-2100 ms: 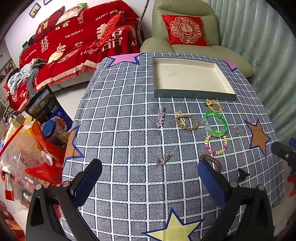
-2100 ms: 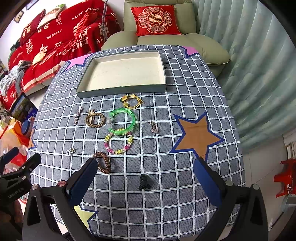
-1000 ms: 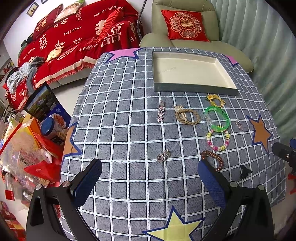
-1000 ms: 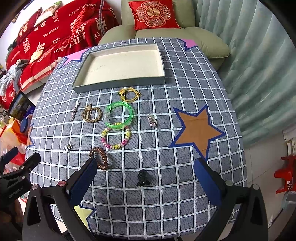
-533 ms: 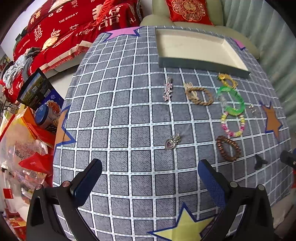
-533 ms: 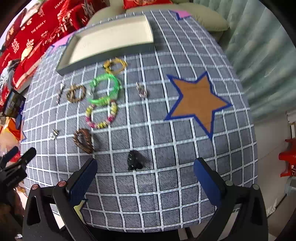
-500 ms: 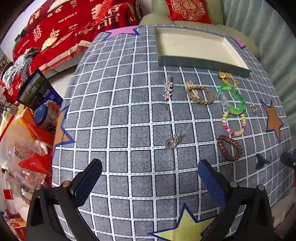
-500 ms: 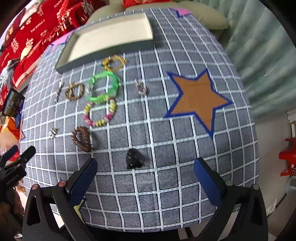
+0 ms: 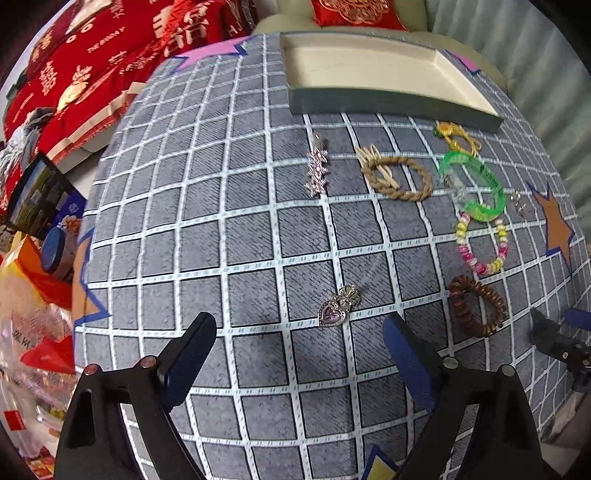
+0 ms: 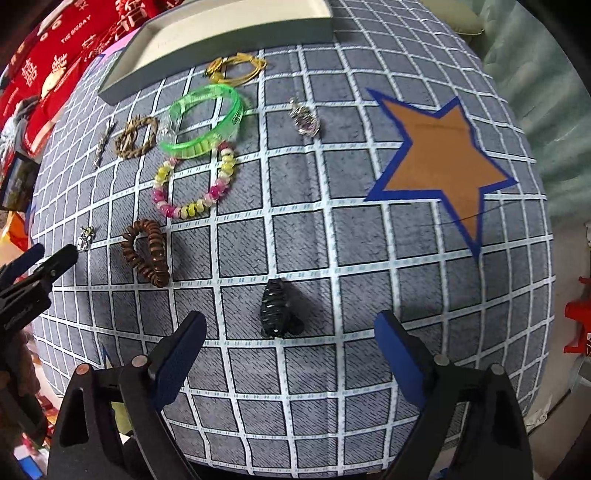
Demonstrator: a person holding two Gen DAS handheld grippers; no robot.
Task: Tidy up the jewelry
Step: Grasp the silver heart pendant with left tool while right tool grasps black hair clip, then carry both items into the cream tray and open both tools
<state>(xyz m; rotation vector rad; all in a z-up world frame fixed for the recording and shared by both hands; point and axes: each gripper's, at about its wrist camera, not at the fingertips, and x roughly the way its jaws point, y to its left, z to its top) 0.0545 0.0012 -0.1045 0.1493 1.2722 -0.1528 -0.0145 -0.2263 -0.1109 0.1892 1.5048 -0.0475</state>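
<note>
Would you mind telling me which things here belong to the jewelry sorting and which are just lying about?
For the job: tray, green bangle, bead bracelet, rope bracelet, brown coil band, heart pendant, black claw clip.

Lying about: red blanket, snack bags, red cushion.

Left gripper [image 9: 299, 347] fingers spread wide, empty; right gripper [image 10: 290, 345] likewise, both angled downward.
</note>
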